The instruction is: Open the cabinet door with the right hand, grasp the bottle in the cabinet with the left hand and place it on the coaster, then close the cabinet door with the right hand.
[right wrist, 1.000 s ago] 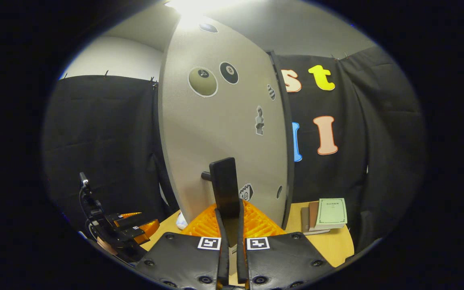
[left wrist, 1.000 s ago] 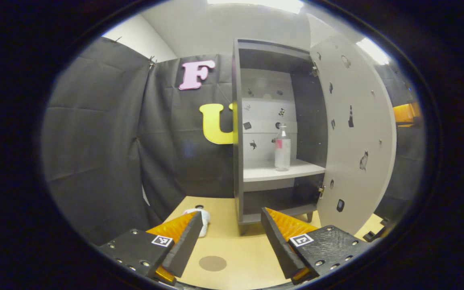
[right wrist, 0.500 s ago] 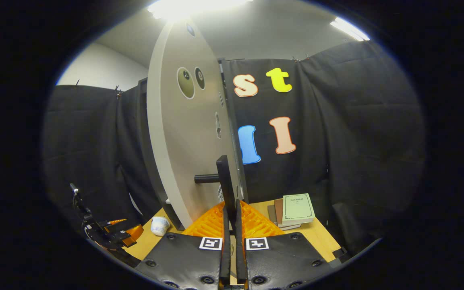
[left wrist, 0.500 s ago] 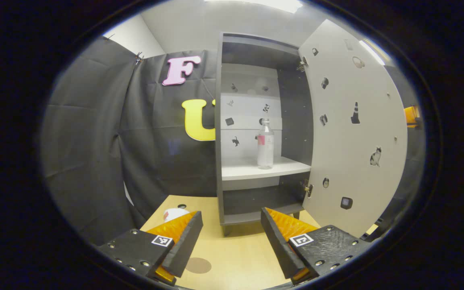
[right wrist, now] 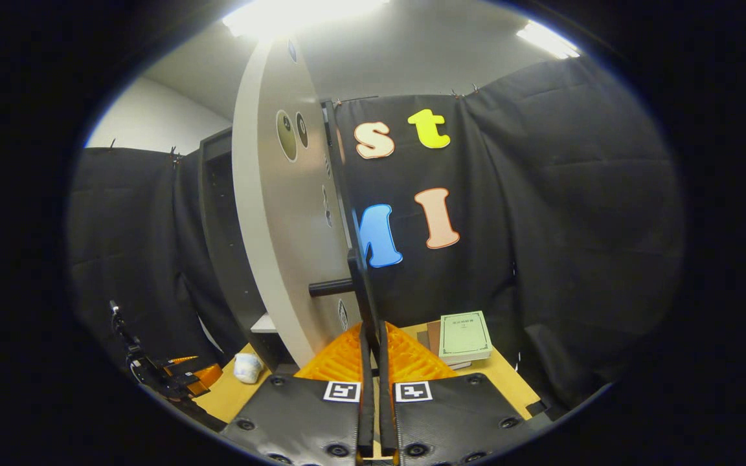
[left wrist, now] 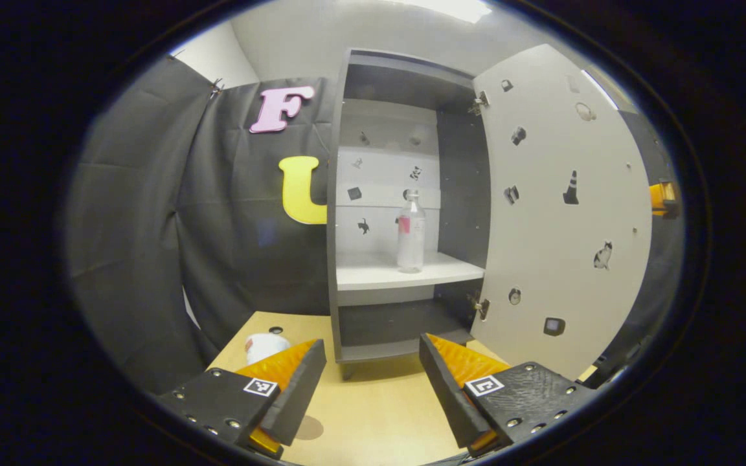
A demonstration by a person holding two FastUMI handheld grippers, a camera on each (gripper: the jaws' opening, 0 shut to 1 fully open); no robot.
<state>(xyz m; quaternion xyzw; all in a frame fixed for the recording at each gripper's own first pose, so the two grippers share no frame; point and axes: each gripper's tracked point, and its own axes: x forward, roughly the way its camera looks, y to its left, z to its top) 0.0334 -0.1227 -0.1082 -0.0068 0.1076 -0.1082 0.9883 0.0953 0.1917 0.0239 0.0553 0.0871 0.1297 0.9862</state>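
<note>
While my right gripper [right wrist: 373,353] is clamped on the door handle [right wrist: 361,291], my left gripper [left wrist: 368,375] hangs with jaws wide, well short of the cabinet [left wrist: 340,194]. Its bottle [left wrist: 410,232] stands upright on the cabinet's shelf [left wrist: 373,272]. I reckon reaching in off-line could topple it against the cabinet's door [left wrist: 561,207].

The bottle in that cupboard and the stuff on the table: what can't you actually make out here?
- Bottle, left gripper view: too small to tell its contents.
- Coaster, left gripper view: half hidden behind the left gripper.
- Door handle, right gripper view: its lower end is hidden between the right gripper fingers.
</note>
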